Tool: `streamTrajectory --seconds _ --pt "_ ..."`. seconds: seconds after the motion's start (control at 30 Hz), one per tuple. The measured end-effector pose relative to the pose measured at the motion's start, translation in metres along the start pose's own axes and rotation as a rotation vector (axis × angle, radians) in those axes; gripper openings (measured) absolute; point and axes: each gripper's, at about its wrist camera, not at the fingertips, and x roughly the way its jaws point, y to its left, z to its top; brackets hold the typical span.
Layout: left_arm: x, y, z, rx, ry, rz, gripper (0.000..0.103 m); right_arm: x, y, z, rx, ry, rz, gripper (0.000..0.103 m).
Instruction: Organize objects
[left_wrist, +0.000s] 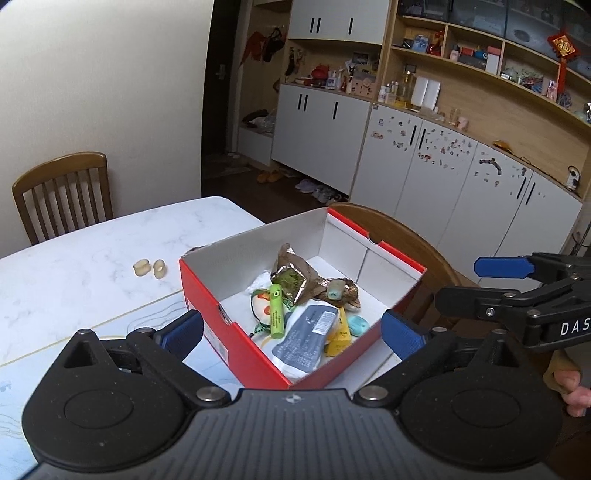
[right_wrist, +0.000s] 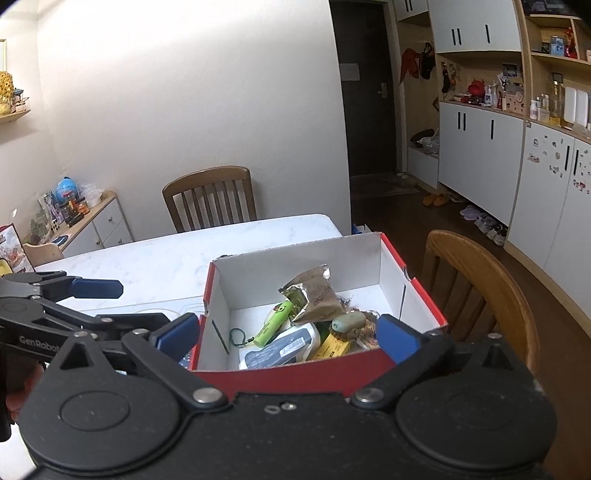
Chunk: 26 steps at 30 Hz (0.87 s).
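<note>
**Both claws spread wide over the filled box**

Nearest us, our left gripper (left_wrist: 291, 330) stands with its blue pads far apart and nothing between them; they sit just short of the near corner of the box (left_wrist: 236, 334), one to each side, touching nothing. Our right gripper (right_wrist: 286, 334) is likewise spread and empty, its pads framing the box's near red wall. In the left view the right gripper comes in from the right edge, with fingers of the hand (left_wrist: 574, 393) holding it below.

The box is red outside, white inside, open-topped, and rests on the white marble table (left_wrist: 74, 273) near its right edge. Inside it lie a green tube (left_wrist: 276, 309), a grey-blue pouch (left_wrist: 304, 339), a yellow packet (left_wrist: 340, 338), a small teal piece (left_wrist: 358, 325), a crumpled foil bag (left_wrist: 295, 277) and a greenish stone (left_wrist: 336, 290) on a brown cord.

Left of the box, well apart from it, two small beige rings (left_wrist: 149, 268) sit on the bare tabletop.

Beyond the table stand two wooden chairs (right_wrist: 210, 197), one at the far side and one just right of the box. Farther back are white cabinets (left_wrist: 424, 173) and cluttered shelves.
</note>
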Motion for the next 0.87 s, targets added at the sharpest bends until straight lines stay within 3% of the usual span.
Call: streamTrajectory --seconds 0.87 --pt "-0.018 0.006 -0.018 0.034 0.005 -0.001 0.103 -0.018 0.019 -0.023 0.065 -0.006 -0.057 0.101"
